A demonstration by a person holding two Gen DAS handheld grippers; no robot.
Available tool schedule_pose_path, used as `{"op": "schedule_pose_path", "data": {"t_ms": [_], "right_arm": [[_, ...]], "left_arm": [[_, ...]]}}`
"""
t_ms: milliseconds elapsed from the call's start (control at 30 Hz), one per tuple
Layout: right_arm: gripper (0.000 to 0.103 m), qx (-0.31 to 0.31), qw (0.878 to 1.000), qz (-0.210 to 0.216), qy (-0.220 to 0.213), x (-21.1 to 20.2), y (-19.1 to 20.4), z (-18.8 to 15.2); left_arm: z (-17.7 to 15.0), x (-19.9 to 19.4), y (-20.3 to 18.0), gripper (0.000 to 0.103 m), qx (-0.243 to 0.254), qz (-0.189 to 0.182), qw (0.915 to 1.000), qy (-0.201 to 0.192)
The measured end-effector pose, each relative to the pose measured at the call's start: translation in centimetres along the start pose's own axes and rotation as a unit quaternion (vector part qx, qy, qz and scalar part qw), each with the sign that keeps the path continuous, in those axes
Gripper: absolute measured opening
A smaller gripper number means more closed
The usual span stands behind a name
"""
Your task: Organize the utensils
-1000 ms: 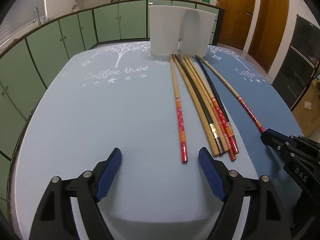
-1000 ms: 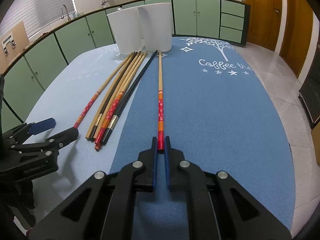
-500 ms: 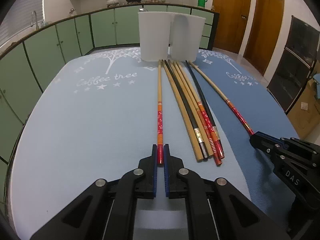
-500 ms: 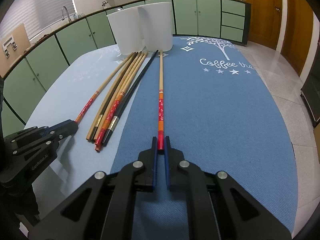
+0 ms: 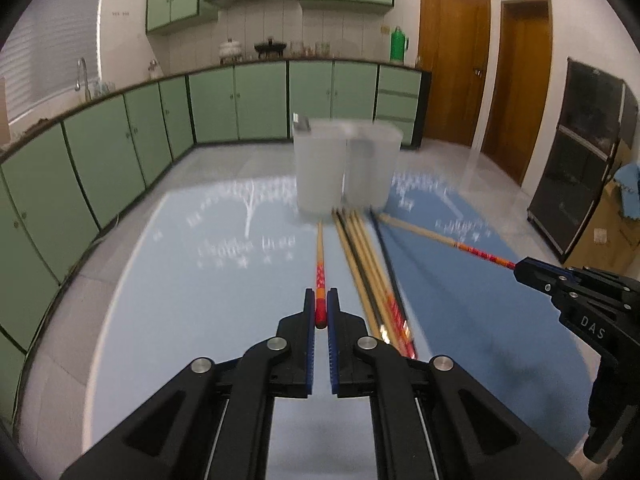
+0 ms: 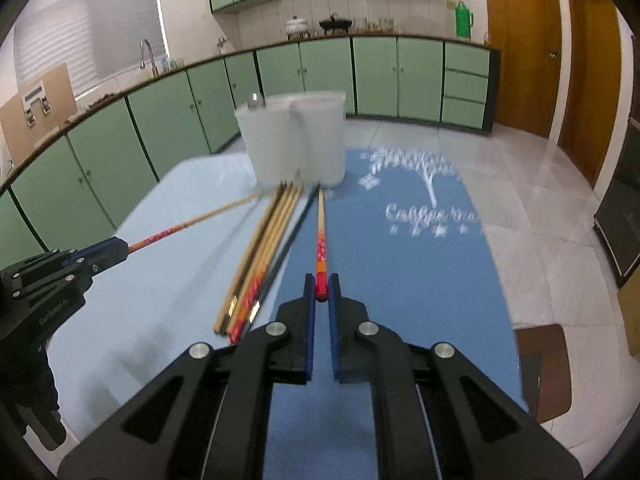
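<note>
Progress is early: left gripper (image 5: 320, 312) is clenched on the red end of one chopstick (image 5: 319, 256), right gripper (image 6: 321, 286) on another chopstick (image 6: 321, 236), both with far tips near the two white holders (image 5: 344, 168). Five more in the bundle (image 6: 260, 256) lie on the mat, nothing visibly binned except something small poking from one holder. Readable text: "DAS" on right gripper body; mat print is too blurred, roughly "Coffee".

Both grippers are black with blue pads (image 5: 309, 344) and shiny round screws (image 6: 278, 328); one says "DAS" in white.
</note>
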State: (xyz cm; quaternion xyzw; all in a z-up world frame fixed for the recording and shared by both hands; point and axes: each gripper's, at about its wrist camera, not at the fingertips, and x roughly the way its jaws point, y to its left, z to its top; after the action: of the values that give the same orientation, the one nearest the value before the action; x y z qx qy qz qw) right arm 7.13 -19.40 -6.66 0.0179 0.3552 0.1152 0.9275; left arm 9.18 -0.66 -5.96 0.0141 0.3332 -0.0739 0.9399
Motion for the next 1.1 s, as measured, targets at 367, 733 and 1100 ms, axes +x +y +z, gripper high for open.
{"op": "schedule_pose_path", "data": {"t_ms": [367, 733, 1100], "right_arm": [[0.005, 0.000, 0.998, 0.028, -0.062, -3.8, -0.9, 7.9], [0.005, -0.021, 0.994, 0.068, -0.077, -4.7, -0.7, 14.1], [0.005, -0.034, 0.987, 0.078, -0.137, -7.2, -1.4, 21.7]], "left_arm": [[6.6, -2.9, 0.4, 0.006, 0.005, -0.026, 0.9971, -0.072], [10.7, -2.7, 0.5, 0.005, 0.012, -0.054, 0.9943, -0.091], [16.1, -3.9, 0.3, 0.005, 0.029, -0.061, 0.9860, -0.152]]}}
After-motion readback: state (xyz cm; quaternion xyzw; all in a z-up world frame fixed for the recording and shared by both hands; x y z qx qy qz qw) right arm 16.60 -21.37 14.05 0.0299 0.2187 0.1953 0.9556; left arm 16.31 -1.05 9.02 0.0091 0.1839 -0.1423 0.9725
